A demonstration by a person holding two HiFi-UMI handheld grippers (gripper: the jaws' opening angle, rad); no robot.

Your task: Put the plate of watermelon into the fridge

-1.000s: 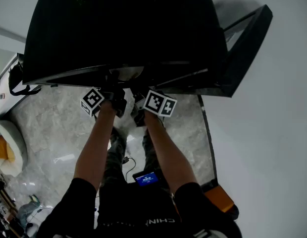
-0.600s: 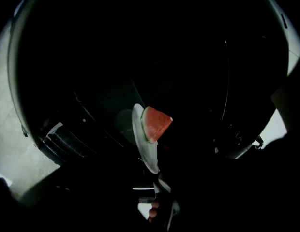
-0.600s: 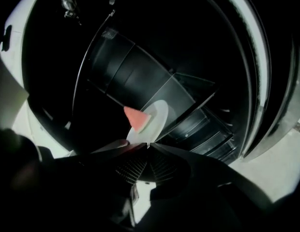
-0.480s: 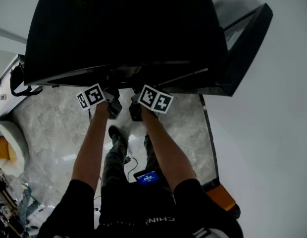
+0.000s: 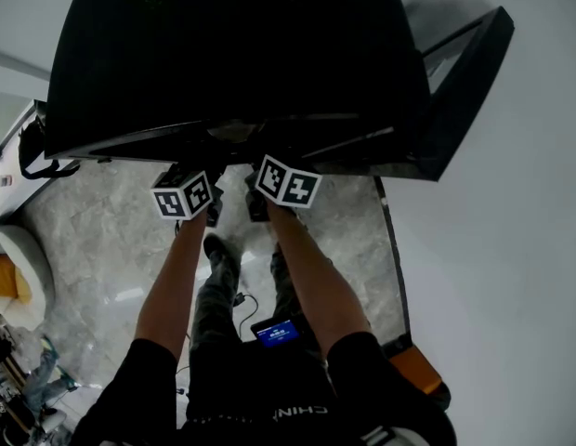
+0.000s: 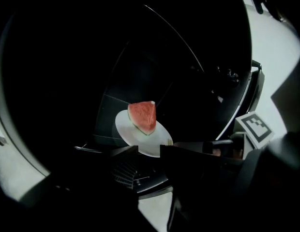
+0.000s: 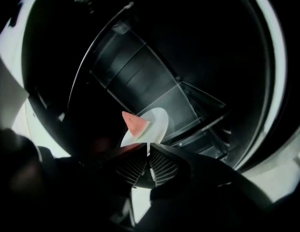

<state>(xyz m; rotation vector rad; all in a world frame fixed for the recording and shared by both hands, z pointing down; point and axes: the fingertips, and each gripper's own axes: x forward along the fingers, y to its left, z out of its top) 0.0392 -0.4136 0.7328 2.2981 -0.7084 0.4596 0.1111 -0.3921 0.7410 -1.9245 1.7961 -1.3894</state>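
One plate (image 6: 156, 142), left claw (image 6: 149, 149) just opening wide, right claw (image 7: 148, 146) tight on rim

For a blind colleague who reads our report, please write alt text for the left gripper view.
A white plate carrying a watermelon wedge shows against the dark fridge interior. The left gripper has just been opening its jaws, which stand apart with the plate's near rim in the gap, not gripped.

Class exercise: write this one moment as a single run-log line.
left claw: jaws just opening, plate rim between, unpressed | right claw: shut on plate rim | watermelon: on plate | fridge: open, plate inside
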